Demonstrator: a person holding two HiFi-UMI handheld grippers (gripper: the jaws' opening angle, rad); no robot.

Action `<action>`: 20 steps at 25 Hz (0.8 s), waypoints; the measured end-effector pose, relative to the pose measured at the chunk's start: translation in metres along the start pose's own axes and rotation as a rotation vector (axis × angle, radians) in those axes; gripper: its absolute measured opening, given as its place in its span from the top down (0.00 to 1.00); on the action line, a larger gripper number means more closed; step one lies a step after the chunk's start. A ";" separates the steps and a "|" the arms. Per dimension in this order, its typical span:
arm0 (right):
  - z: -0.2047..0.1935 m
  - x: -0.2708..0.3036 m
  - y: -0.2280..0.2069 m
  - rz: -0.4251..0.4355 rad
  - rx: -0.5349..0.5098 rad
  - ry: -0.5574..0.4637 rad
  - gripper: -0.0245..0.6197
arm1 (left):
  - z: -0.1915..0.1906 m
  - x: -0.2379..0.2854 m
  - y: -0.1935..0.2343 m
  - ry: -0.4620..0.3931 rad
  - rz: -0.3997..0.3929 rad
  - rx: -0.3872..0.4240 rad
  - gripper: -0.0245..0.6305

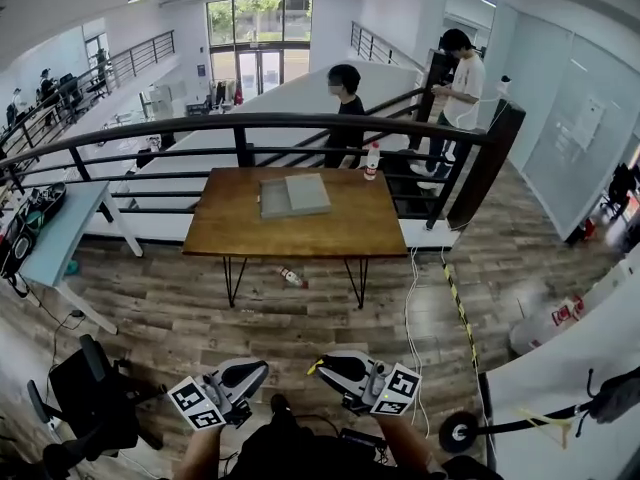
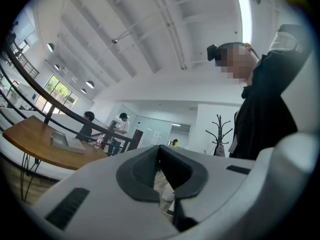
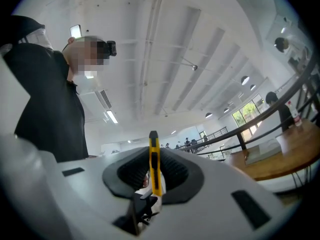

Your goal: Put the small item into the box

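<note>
A grey flat box [image 1: 293, 195] lies on the wooden table [image 1: 290, 236], far ahead of me across the floor. Both grippers hover low, close to my body. My right gripper [image 1: 322, 365] is shut on a yellow utility knife [image 3: 154, 165], which stands upright between the pads in the right gripper view; its yellow tip [image 1: 312, 368] pokes out in the head view. My left gripper [image 1: 258, 369] is shut with nothing between its dark pads [image 2: 142, 170]. The box [image 2: 62, 140] also shows small in the left gripper view, and the same box [image 3: 260, 153] at the right of the right gripper view.
A bottle [image 1: 372, 161] stands at the table's far right corner and another bottle [image 1: 292, 277] lies on the floor beneath. A dark railing [image 1: 300, 121] runs behind, with two people beyond. A light blue table [image 1: 60, 230] is left, a black chair [image 1: 95, 400] near left, a white counter [image 1: 570, 368] right.
</note>
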State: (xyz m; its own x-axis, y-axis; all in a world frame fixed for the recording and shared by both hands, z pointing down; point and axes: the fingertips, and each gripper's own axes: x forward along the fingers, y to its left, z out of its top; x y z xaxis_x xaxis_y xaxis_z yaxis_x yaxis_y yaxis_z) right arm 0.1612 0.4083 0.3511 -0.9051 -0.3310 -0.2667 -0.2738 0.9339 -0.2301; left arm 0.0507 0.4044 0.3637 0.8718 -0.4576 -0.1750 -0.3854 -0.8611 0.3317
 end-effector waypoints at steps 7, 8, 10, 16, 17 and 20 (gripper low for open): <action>-0.003 0.032 -0.047 -0.018 0.013 0.029 0.85 | 0.001 0.011 0.046 -0.016 -0.025 -0.021 0.94; -0.003 0.040 -0.054 -0.013 0.009 0.039 0.85 | 0.002 0.010 0.057 -0.020 -0.021 -0.028 0.94; 0.000 0.055 -0.069 -0.009 -0.002 0.051 0.85 | 0.005 0.011 0.079 -0.028 -0.012 -0.046 0.94; 0.010 0.101 -0.117 -0.018 -0.013 0.065 0.85 | 0.038 0.022 0.139 -0.050 -0.034 -0.033 0.94; 0.011 0.109 -0.125 -0.019 -0.017 0.068 0.85 | 0.044 0.023 0.150 -0.055 -0.040 -0.027 0.94; 0.013 0.129 -0.147 -0.029 -0.041 0.075 0.85 | 0.057 0.025 0.178 -0.062 -0.057 -0.011 0.94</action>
State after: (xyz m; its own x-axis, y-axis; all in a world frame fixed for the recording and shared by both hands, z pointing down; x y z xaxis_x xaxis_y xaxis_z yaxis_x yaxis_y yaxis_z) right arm 0.0890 0.2267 0.3383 -0.9180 -0.3487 -0.1890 -0.3123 0.9292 -0.1978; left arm -0.0128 0.2271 0.3657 0.8718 -0.4208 -0.2508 -0.3317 -0.8838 0.3298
